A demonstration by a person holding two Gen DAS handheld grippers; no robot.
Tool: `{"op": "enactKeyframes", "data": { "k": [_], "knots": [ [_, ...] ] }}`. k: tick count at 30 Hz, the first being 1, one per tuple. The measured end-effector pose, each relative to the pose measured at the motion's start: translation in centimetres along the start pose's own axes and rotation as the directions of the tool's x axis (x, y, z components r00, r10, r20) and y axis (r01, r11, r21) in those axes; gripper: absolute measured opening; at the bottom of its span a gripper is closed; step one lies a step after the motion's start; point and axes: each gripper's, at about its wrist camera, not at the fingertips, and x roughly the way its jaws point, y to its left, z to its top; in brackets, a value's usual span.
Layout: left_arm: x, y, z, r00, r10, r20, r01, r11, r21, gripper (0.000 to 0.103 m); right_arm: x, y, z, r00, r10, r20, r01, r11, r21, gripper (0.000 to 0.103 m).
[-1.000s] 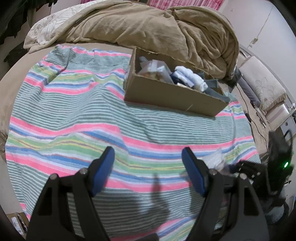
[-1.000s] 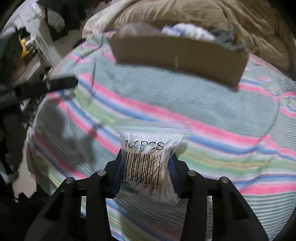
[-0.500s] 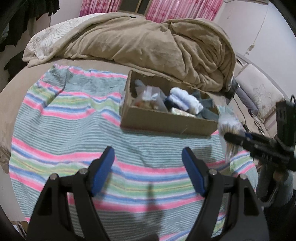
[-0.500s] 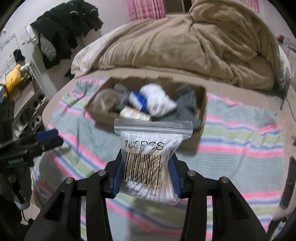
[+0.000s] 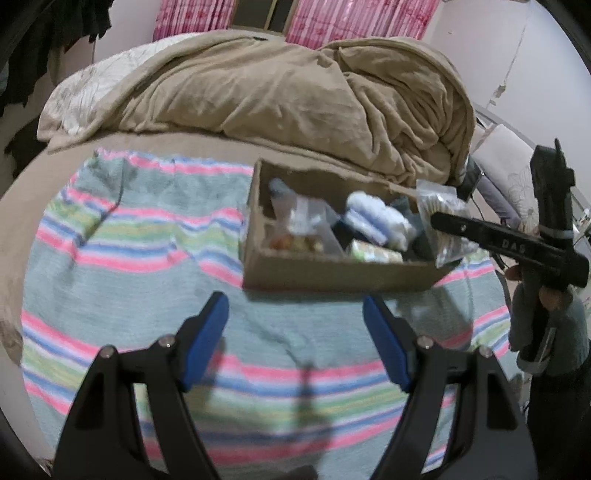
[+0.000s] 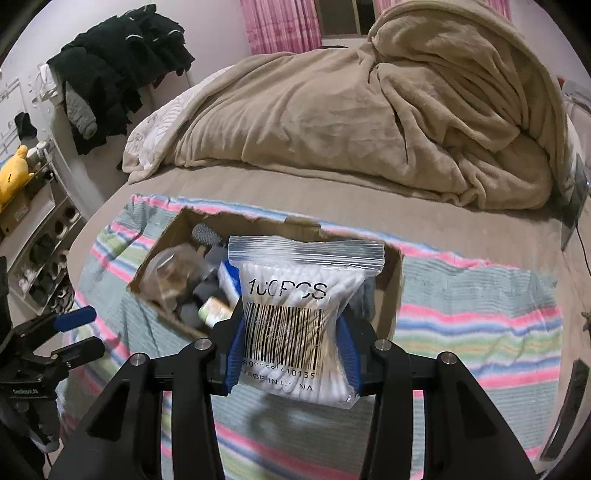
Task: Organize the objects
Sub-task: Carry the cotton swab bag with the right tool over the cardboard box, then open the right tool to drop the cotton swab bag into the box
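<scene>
Right gripper (image 6: 293,350) pinching a zip bag of cotton swabs (image 6: 295,317) by its barcoded lower half, blue pads squeezing both sides, held up over the near right end of the cardboard box (image 5: 332,273) on the striped blanket (image 5: 140,258). Left gripper (image 5: 295,332) spread wide with nothing between its pads, poised above the stripes just short of the box.

I'm over a bed (image 6: 332,192) with a rumpled tan blanket (image 6: 406,110) heaped at its far side. Pink curtains (image 6: 280,22) flank a dark window (image 6: 341,16) on the pale wall behind it. Off to my left, dark clothes (image 6: 122,66) hang above a low shelf unit (image 6: 40,240).
</scene>
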Motion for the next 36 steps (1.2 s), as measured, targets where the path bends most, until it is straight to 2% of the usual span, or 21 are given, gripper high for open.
{"op": "enactKeyframes", "data": {
  "k": [6,8,10,14,19,22,25,28,32,36],
  "knots": [
    [0.6,0.4,2.6,0.999,0.014,0.038,-0.014,1.000,0.004,0.077,3.0,-2.8,0.6,1.000,-0.012,-0.029,0.014,0.996,0.086,0.048],
    [0.9,0.4,2.9,0.999,0.012,0.036,-0.012,1.000,-0.001,0.077,3.5,-3.6,0.6,0.999,-0.027,-0.031,0.031,0.994,0.105,0.059],
    [1.4,0.3,2.9,1.000,0.013,0.029,-0.013,1.000,0.002,0.077,3.2,-4.4,0.5,1.000,-0.016,-0.018,0.018,0.990,0.136,0.061],
    [2.3,-0.1,2.7,1.000,0.011,0.004,-0.011,1.000,0.011,0.077,2.1,-4.5,0.5,1.000,-0.005,0.022,0.002,0.993,0.115,0.072],
    [2.7,-0.4,2.8,1.000,0.010,0.001,-0.010,1.000,0.011,0.077,1.8,-6.3,-0.1,0.999,-0.008,0.051,-0.001,0.984,0.178,0.073],
    [2.7,-0.3,2.9,1.000,0.018,0.004,-0.018,1.000,0.009,0.077,1.7,-7.3,-0.8,0.998,-0.003,0.064,-0.012,0.971,0.237,0.078],
    [2.9,0.0,3.1,1.000,0.031,0.005,-0.031,1.000,0.006,0.077,2.7,-7.3,-1.4,0.999,-0.018,0.037,0.010,0.974,0.225,0.079],
    [3.2,0.2,3.2,0.999,0.037,0.001,-0.037,0.999,0.005,0.077,4.3,-7.7,-2.1,1.000,0.009,0.006,-0.011,0.969,0.248,0.083],
    [3.3,0.3,3.3,0.999,0.040,-0.003,-0.040,0.999,0.009,0.077,5.2,-8.3,-2.5,1.000,0.001,0.010,-0.003,0.966,0.258,0.091],
    [3.4,0.5,3.2,0.999,0.044,-0.016,-0.044,0.999,0.005,0.077,5.4,-7.8,-2.6,0.999,-0.037,0.008,0.034,0.973,0.228,0.092]
  ]
}}
